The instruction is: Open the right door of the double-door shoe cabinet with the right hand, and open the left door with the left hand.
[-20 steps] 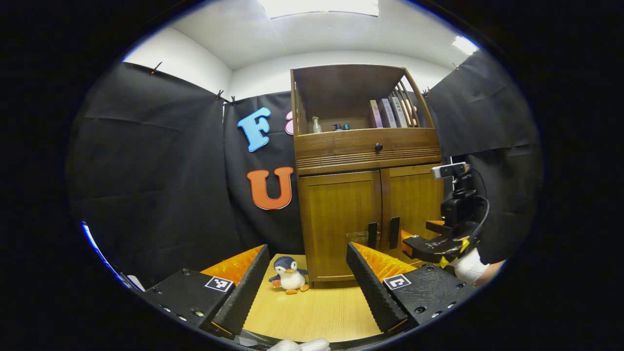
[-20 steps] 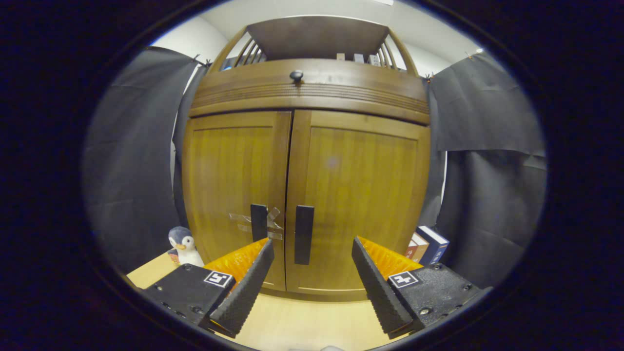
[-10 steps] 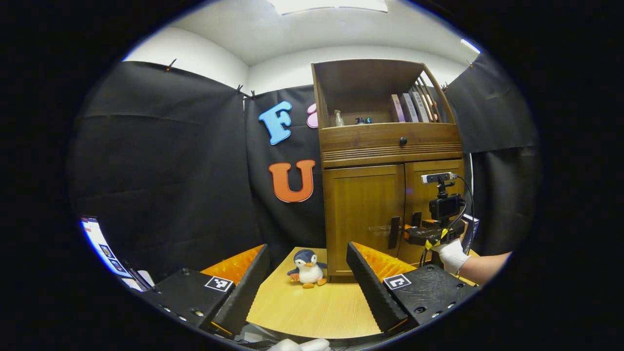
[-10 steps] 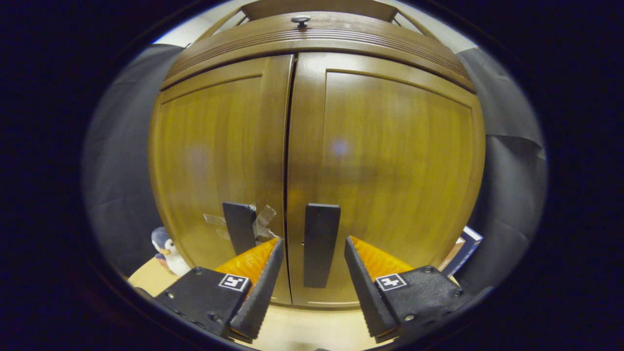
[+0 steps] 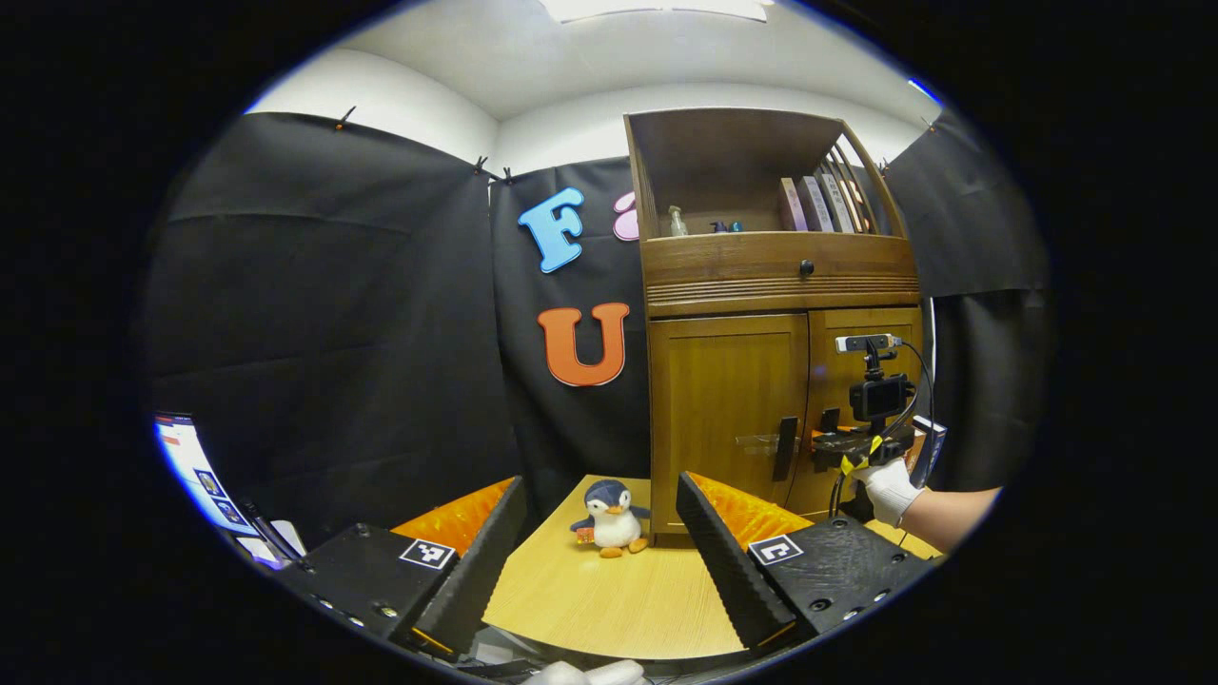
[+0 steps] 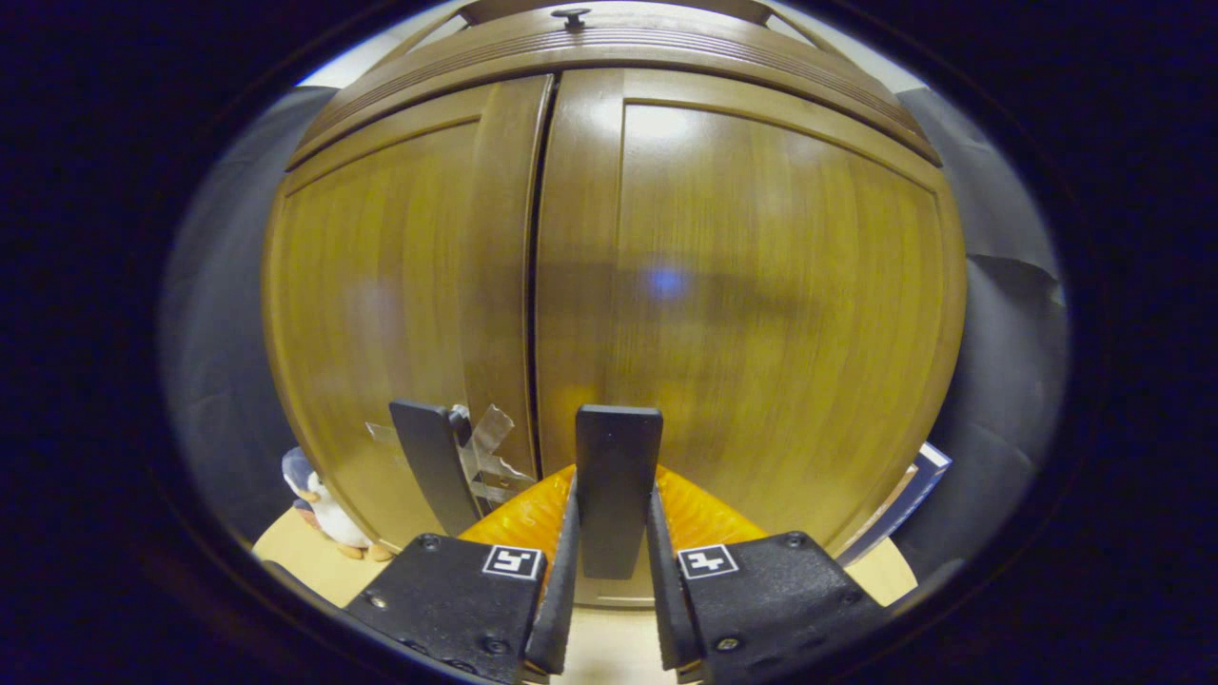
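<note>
A wooden shoe cabinet [image 5: 728, 400] stands on the table with both doors closed. In the right gripper view the right door [image 6: 761, 314] and the left door [image 6: 381, 304] meet at a seam. My right gripper [image 6: 611, 561] is shut on the right door's dark handle [image 6: 617, 476], both fingers pressing its sides. The left door's handle [image 6: 428, 466] has clear tape beside it. In the left gripper view my left gripper [image 5: 599, 561] is open over the table, well back from the cabinet, and the right gripper [image 5: 842, 447] shows at the right door's handle, held by a gloved hand [image 5: 890, 490].
A plush penguin [image 5: 609, 518] sits on the wooden table [image 5: 609, 609] by the cabinet's left front corner. Books [image 6: 909, 490] lean right of the cabinet. A drawer with a knob [image 5: 806, 267] and an open shelf with bottles and books top the cabinet. A screen [image 5: 195, 471] is at far left.
My right gripper moved up to the right door's handle and shut on it. My left gripper drew back and swung left, so the cabinet looks smaller and farther right.
</note>
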